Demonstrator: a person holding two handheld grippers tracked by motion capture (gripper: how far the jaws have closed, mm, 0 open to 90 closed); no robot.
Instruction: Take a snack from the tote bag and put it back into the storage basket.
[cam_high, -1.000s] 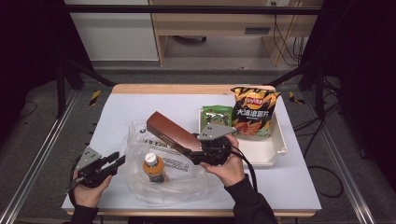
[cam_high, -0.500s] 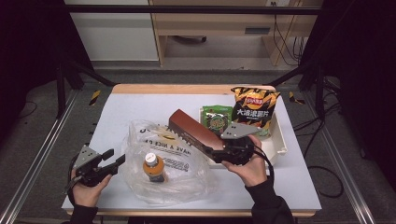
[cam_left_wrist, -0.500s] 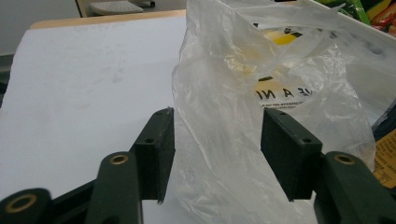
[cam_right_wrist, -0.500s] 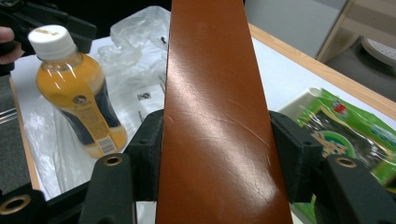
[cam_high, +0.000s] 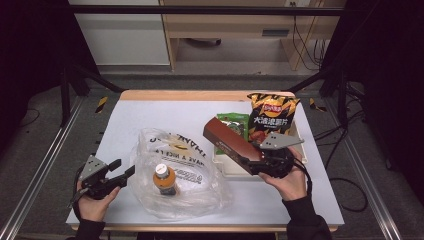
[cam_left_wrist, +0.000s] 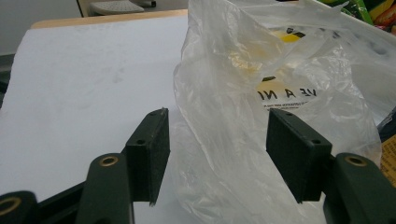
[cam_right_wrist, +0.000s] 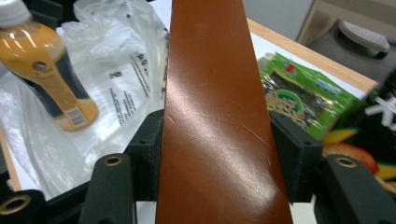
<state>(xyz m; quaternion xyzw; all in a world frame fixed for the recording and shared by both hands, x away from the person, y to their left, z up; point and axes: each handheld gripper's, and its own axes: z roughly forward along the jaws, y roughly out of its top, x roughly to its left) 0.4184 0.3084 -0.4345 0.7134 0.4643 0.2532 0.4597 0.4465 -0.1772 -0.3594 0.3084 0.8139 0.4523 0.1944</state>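
My right gripper (cam_high: 248, 163) is shut on a long brown box (cam_high: 229, 140), held tilted above the left edge of the white tray (cam_high: 227, 167); its pads press both sides of the brown box (cam_right_wrist: 215, 107). A clear plastic bag (cam_high: 190, 165) lies on the table with an orange drink bottle (cam_high: 164, 179) inside it. My left gripper (cam_high: 124, 169) sits at the bag's left edge. Its jaws have just been opening, and the bag's film (cam_left_wrist: 224, 154) lies loosely between the pads (cam_left_wrist: 152, 140) without being pinched.
The tray holds a green snack pack (cam_high: 233, 123) and an upright black and orange chips bag (cam_high: 272, 117). White table surface (cam_high: 150, 115) stretches behind the bag. Metal frame rails (cam_high: 40, 170) run along both sides of the table.
The right gripper has carried the brown box rightward, from above the bag to the tray's edge. The left gripper's jaws have spread apart at the bag's edge.
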